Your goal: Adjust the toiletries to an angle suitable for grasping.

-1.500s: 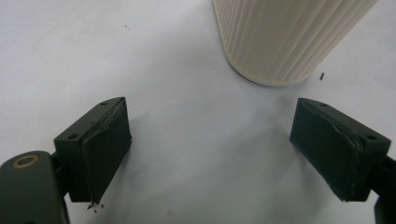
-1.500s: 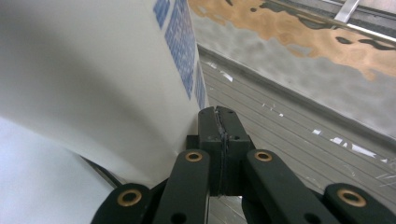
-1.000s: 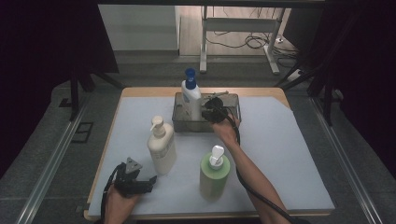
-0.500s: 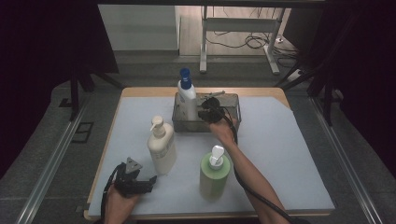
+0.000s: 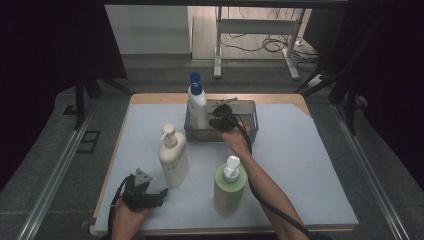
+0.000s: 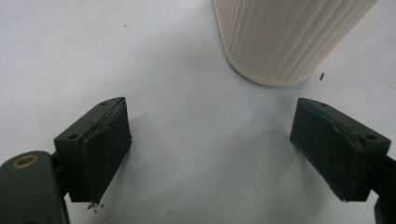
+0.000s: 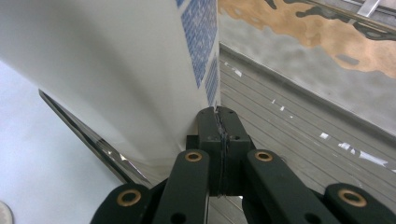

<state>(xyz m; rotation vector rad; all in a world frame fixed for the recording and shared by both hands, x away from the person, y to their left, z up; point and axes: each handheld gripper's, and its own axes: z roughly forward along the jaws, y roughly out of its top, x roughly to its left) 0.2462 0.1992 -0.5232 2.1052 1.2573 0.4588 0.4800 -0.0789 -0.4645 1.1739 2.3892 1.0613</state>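
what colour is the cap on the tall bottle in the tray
Blue, on the white bottle standing in the metal tray; the high view shows it best.

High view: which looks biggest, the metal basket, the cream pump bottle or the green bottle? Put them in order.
1. Metal basket, the widest.
2 and 3. Cream pump bottle and green bottle look alike; the green one stands nearer the camera, so no ranking.
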